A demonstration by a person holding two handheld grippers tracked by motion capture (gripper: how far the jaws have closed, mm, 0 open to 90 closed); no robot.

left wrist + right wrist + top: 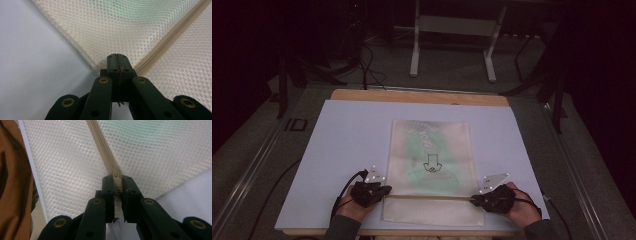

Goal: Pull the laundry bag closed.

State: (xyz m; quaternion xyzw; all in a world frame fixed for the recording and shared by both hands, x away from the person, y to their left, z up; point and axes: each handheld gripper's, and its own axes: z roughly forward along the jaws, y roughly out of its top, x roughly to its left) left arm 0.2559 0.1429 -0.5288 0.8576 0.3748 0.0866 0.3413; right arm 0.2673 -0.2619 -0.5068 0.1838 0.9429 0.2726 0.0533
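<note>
Bag: a cream mesh bag (pixel 432 165) lies flat on the pale board (pixel 337 150), its long side running away from the person, something green and a small printed mark showing through the mesh.
Zipper: the zipper (pixel 432 197) crosses the bag near its close end, from one side edge to the other, so each gripper can reach one end of it.
Left gripper: the left gripper (pixel 384 190) sits at the bag's left edge; in the left gripper view its jaws are pressed together on the mesh edge just beside the zipper's end (pixel 160 47), probably to anchor the bag against a sideways pull.
Right gripper: the right gripper (pixel 474 200) sits at the opposite edge; in the right gripper view its jaws are clamped on the zipper pull (pixel 116 175) where the zipper line (pixel 100 142) meets them.
Why this hold: one side pins, the other grips the slider, so the bag looks set for the zipper to be drawn across without the cloth bunching.
Table edge: a wooden rim (pixel 422 96) shows beyond the board's far side.
</note>
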